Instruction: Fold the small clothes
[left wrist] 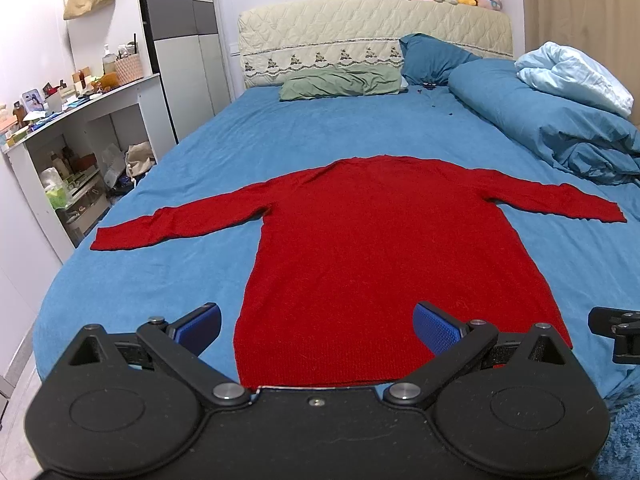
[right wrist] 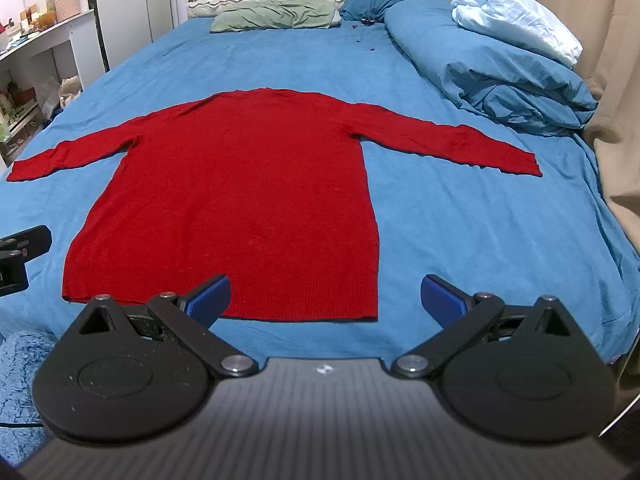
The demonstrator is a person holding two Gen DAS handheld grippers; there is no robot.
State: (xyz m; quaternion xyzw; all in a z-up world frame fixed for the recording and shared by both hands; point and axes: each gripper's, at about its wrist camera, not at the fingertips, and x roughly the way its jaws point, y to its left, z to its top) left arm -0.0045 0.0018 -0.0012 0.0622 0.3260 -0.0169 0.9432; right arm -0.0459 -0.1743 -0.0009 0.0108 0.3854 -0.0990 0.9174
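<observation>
A red long-sleeved sweater point(left wrist: 360, 240) lies flat on the blue bed sheet point(left wrist: 160, 280), both sleeves spread out, hem toward me; it also shows in the right wrist view point(right wrist: 240, 184). My left gripper point(left wrist: 318, 326) is open and empty, hovering over the hem's left part. My right gripper point(right wrist: 326, 298) is open and empty, over the hem's right corner. The right gripper's edge shows in the left wrist view point(left wrist: 616, 332), and the left gripper's edge shows in the right wrist view point(right wrist: 20, 256).
A rolled blue duvet point(left wrist: 552, 120) with a pale blanket point(left wrist: 576, 76) lies at the right. Green point(left wrist: 340, 84) and blue point(left wrist: 432, 58) pillows sit at the headboard. A cluttered white shelf desk point(left wrist: 80, 120) stands left of the bed. A beige curtain point(right wrist: 616, 80) hangs at right.
</observation>
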